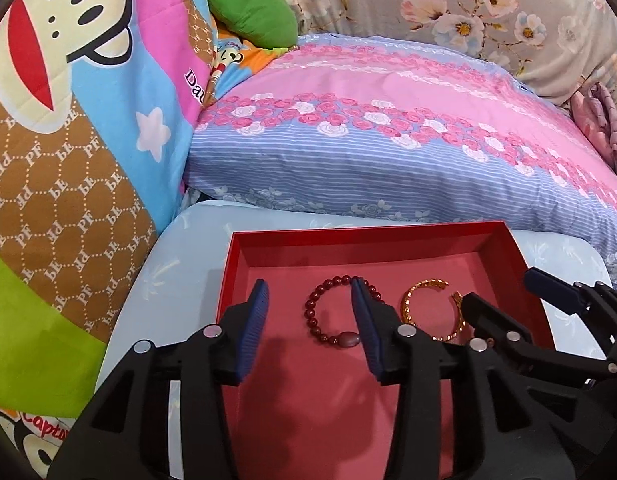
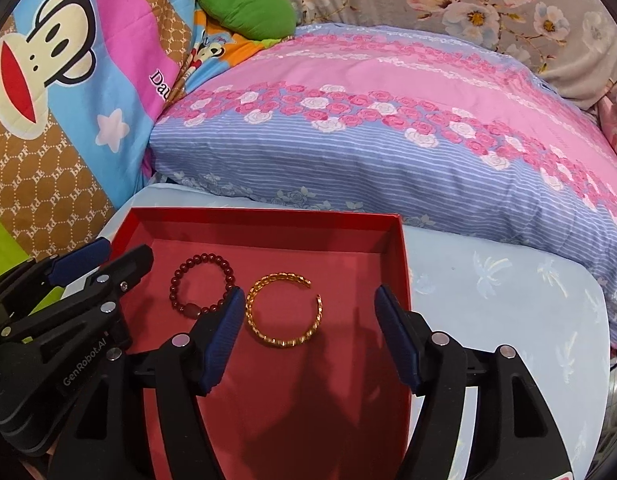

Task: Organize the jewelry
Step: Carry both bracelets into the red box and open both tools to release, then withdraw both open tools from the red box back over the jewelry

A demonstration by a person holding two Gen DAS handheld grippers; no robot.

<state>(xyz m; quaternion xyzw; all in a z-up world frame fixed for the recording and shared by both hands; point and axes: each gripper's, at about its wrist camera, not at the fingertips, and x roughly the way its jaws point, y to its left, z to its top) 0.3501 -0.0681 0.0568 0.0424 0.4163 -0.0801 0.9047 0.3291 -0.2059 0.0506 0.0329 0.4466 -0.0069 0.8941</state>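
Left gripper [image 1: 310, 300] hangs open over red tray [image 1: 388, 235]; beaded bracelet [image 1: 314, 322] lies between its fingers, gold bangle [image 1: 412, 300] just right. Right wrist view: right gripper [image 2: 310, 306] spread wide, bangle [image 2: 284, 312] between fingers, bracelet [image 2: 200, 284] left, tray [image 2: 268, 216] beneath.

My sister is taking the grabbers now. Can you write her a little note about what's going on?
Left gripper: open, empty, above the red box.
Right gripper: open, empty, above the same box.
Bead bracelet: flat on the box floor, left side.
Gold bangle: flat beside it, to its right; they look close but apart.
Done: both pieces are in the box.
Left: no other jewelry shows on the blue cover; no lid in view.
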